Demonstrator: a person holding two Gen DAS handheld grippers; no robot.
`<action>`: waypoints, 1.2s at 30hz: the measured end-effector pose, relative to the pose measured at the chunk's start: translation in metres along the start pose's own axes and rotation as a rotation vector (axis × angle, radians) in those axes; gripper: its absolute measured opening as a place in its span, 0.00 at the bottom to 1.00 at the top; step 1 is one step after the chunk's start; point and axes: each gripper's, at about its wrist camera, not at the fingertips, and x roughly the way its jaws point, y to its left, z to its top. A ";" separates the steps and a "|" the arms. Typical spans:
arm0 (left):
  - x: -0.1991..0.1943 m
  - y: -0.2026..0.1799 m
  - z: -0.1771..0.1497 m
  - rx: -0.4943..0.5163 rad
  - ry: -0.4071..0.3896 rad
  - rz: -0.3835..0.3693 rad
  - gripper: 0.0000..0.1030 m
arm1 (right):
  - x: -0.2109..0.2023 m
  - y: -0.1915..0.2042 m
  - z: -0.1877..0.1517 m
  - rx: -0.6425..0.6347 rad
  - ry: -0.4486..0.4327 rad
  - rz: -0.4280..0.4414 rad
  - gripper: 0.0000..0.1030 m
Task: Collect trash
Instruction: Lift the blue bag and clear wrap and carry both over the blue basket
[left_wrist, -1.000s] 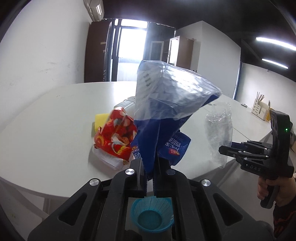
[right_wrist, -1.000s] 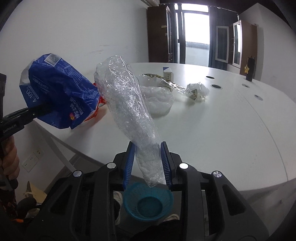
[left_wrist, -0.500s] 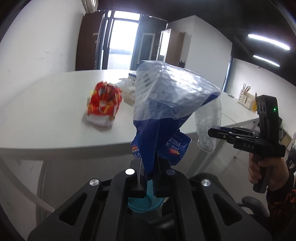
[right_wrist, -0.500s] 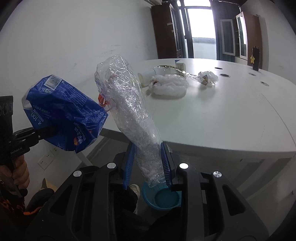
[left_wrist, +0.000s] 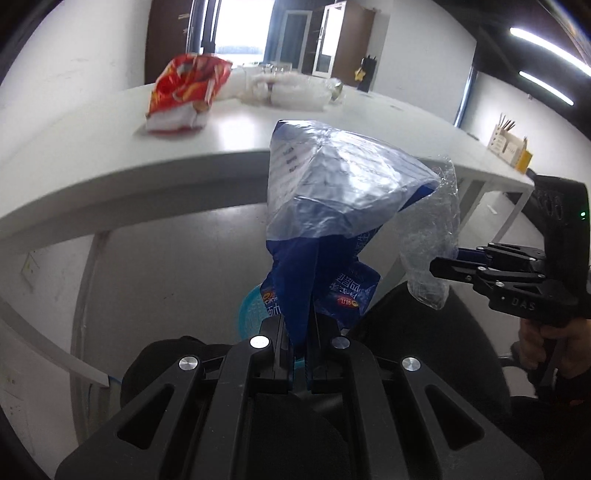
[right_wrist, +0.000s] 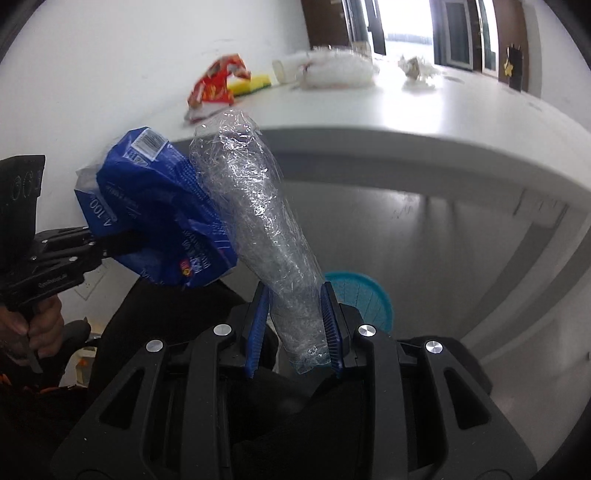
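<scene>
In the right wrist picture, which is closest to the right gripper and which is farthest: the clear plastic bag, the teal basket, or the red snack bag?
1. Clear plastic bag: clamped in the right gripper.
2. Teal basket: just past the fingers, down on the floor.
3. Red snack bag: far off on the white table, upper left.

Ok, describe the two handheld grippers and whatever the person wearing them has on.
Both are black plastic pistol-grip tools with angular cut-out linkages and silver bolt heads. The left gripper has black fingers and faint white lettering on its side. The right gripper has ridged blue pads, embossed "DAS" lettering and a small green light on its upright rear block. A dark sleeve with orange trim shows at the left wrist.
</scene>
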 end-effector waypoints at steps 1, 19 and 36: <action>0.009 -0.002 -0.004 0.005 0.014 0.016 0.03 | 0.008 -0.002 -0.002 0.007 0.014 0.000 0.27; 0.151 0.012 -0.007 -0.049 0.196 0.153 0.03 | 0.130 -0.034 -0.013 0.088 0.211 -0.033 0.27; 0.254 0.039 -0.011 -0.283 0.361 0.159 0.03 | 0.235 -0.078 -0.012 0.342 0.393 -0.110 0.27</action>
